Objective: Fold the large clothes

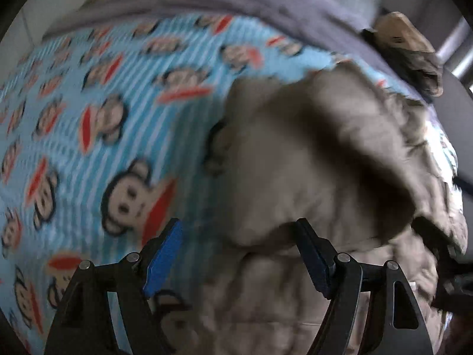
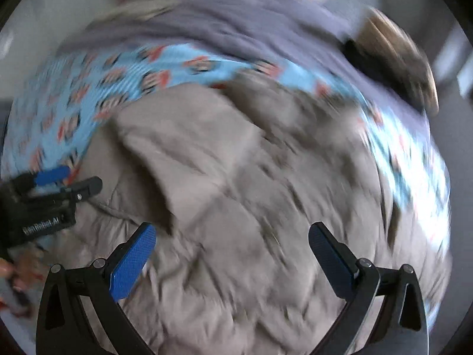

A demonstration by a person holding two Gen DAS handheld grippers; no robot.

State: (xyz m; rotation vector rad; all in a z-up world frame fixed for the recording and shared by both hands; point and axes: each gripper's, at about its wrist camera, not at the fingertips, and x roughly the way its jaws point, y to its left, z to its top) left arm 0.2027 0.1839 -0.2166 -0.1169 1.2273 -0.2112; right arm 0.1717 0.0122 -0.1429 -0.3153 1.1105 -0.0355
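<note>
The left gripper (image 1: 236, 254) hangs with its blue pads spread apart and nothing between them, half over the monkey-print blue bedsheet (image 1: 97, 112) and half over the near edge of the grey-beige padded jacket (image 1: 310, 153). That jacket lies crumpled on the bed, spreading rightward across the sheet, with the purple blanket (image 1: 236, 3) beyond it.

It looks soft, puffy and light, likely a bit slippery in its shell, so I'd say it will slump and slide rather than hold a crease. A pinch on a hem, cuff or seam would hold better than one on the padded middle.

Over the jacket's middle, the right gripper (image 2: 233, 254) has its jaws wide too, empty. The surface is quilted, wrinkled, with one flap (image 2: 183, 148) folded across.
</note>
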